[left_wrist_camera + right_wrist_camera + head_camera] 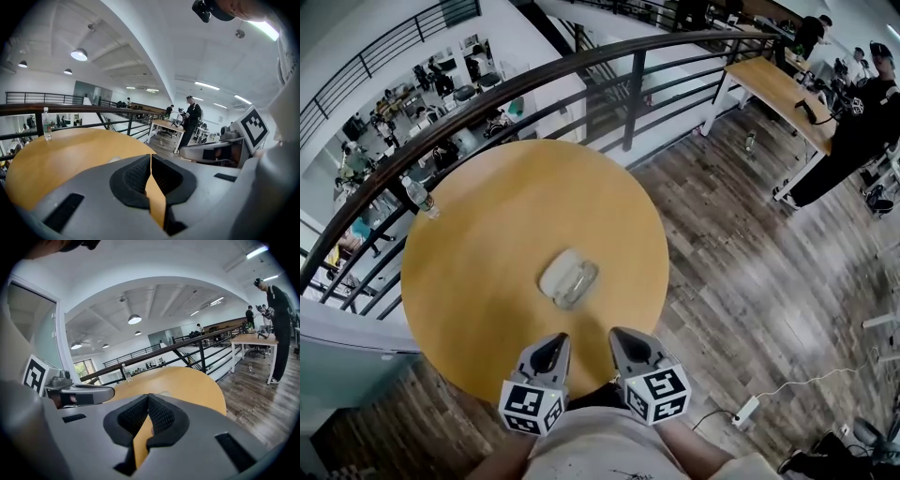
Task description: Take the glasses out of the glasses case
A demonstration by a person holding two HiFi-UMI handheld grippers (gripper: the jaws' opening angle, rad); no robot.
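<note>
Logged case (568, 277) flat on table (478, 253), just off the top's middle toward 3 o'clock, lid apparently down; glasses presumably inside, not made out. Judged it light: a pale rigid shell with a smooth rounded skin, likely to skate on the wood if pushed from one side only. Assumed fragile contents, so no hard squeeze across the lid. Best hold, by estimate: pin the base by its long sides with one gripper, raise the lid edge with the other, then take the glasses by the bridge or a temple, never the lenses. Could not tell which side carries the hinge. Found left gripper (549, 349) over the 6 o'clock rim, short of the case, black pads (136, 176) pressed tip to tip, nothing between. Found right gripper (623, 339) just beside it toward 5 o'clock, likewise closed and empty. Spotted bottle (420, 196) upright at the 10 o'clock rim, well apart from the case. Noted railing (581, 66) curving past the far edge.
</note>
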